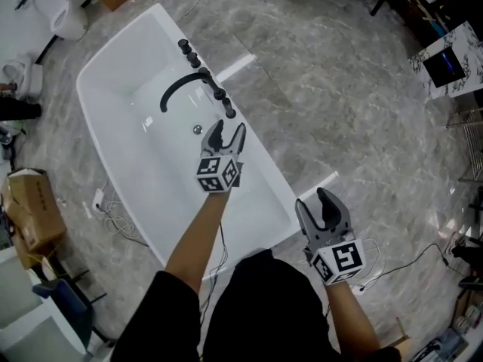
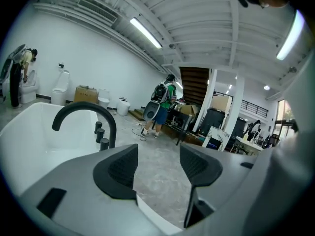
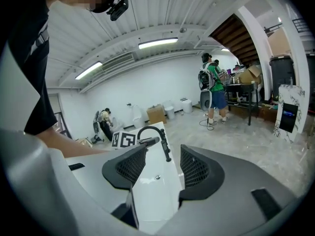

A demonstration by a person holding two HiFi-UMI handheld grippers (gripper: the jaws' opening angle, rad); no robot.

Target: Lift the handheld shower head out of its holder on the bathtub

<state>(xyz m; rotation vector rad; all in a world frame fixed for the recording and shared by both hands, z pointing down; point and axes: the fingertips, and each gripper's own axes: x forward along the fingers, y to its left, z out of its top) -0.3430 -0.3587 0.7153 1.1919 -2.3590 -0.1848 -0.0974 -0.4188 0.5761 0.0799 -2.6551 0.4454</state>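
Your left gripper [image 1: 228,132] hangs over the bathtub's [image 1: 121,74] long right rim with its fingers [image 2: 120,168] spread and nothing between them. The handheld shower head [image 1: 229,112] stands in its holder at the near end of the row of black fittings on that rim. It is just beyond your left fingertips and clear of both. In the left gripper view it sits left of the left jaw, beside the arched spout [image 2: 83,113]. Your right gripper [image 1: 324,206] hovers off the tub's near corner, its fingers also spread and empty, well apart from the shower head.
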